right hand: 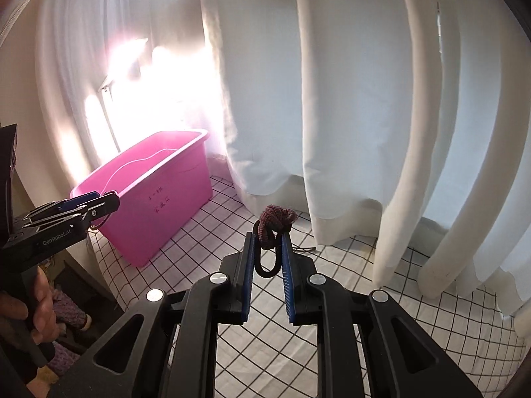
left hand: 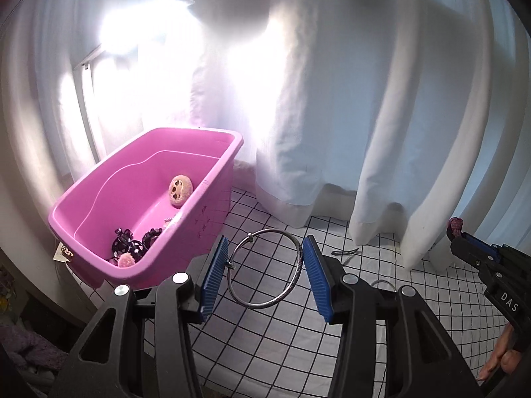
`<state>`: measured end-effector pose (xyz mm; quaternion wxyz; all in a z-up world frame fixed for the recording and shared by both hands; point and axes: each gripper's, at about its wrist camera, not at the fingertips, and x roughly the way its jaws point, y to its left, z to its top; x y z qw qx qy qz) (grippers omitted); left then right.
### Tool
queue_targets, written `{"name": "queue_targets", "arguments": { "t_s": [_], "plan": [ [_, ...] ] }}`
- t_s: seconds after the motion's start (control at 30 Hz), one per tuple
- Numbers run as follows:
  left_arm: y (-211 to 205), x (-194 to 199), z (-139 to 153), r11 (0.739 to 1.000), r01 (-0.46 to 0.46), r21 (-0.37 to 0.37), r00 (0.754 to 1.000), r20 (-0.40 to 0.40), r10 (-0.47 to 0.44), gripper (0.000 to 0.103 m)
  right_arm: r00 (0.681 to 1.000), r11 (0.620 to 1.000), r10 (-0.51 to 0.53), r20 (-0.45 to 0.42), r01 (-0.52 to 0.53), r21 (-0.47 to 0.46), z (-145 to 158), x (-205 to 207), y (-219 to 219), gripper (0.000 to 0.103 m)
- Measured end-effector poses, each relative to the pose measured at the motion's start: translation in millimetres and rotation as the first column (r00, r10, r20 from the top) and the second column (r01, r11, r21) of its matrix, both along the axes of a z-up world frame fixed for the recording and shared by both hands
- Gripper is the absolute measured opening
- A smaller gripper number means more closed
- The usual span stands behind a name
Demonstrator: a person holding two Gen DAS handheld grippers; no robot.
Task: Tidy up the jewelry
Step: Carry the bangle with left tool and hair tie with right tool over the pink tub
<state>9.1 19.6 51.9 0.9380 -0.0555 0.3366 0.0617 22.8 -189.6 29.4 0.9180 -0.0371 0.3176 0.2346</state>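
My left gripper (left hand: 265,267) is shut on a silver bangle (left hand: 265,268), gripped edge to edge between the blue pads, just right of the pink tub (left hand: 219,199). The tub holds a tan fuzzy ball (left hand: 181,190), black dotted hair ties (left hand: 127,245) and a pink pompom (left hand: 126,260). My right gripper (right hand: 268,252) is shut on a black hair tie with a maroon knitted knot (right hand: 275,219), held above the checked cloth. The right gripper also shows at the right edge of the left wrist view (left hand: 471,248). The left gripper shows at the left of the right wrist view (right hand: 83,209), next to the tub (right hand: 159,192).
A white checked cloth (left hand: 265,338) covers the surface. White curtains (left hand: 365,116) hang behind, bright with window light. A thin dark hairpin (left hand: 345,252) lies on the cloth near the curtain hem. Purple knitted fabric (right hand: 66,308) lies below the surface's left edge.
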Motion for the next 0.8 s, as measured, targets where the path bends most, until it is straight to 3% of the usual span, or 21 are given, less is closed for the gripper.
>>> {"name": "queue_targets", "arguments": {
  "t_s": [0.33, 0.57, 0.8],
  "plan": [
    [131, 44, 25, 0.997, -0.064, 0.047, 0.997, 0.048, 0.061, 0.046, 0.993, 0.992, 0.118, 0.032, -0.119, 0.039, 34, 58, 138, 0.016],
    [215, 80, 1, 0.991, -0.123, 0.056, 0.992, -0.015, 0.124, 0.046, 0.978, 0.978, 0.206, -0.026, -0.205, 0.026, 26, 100, 232, 0.015],
    [251, 100, -33, 0.993, -0.113, 0.033, 0.988, -0.100, 0.116, 0.046, 0.959, 0.966, 0.258, -0.119, -0.259, 0.008, 1, 131, 298, 0.015]
  ]
}}
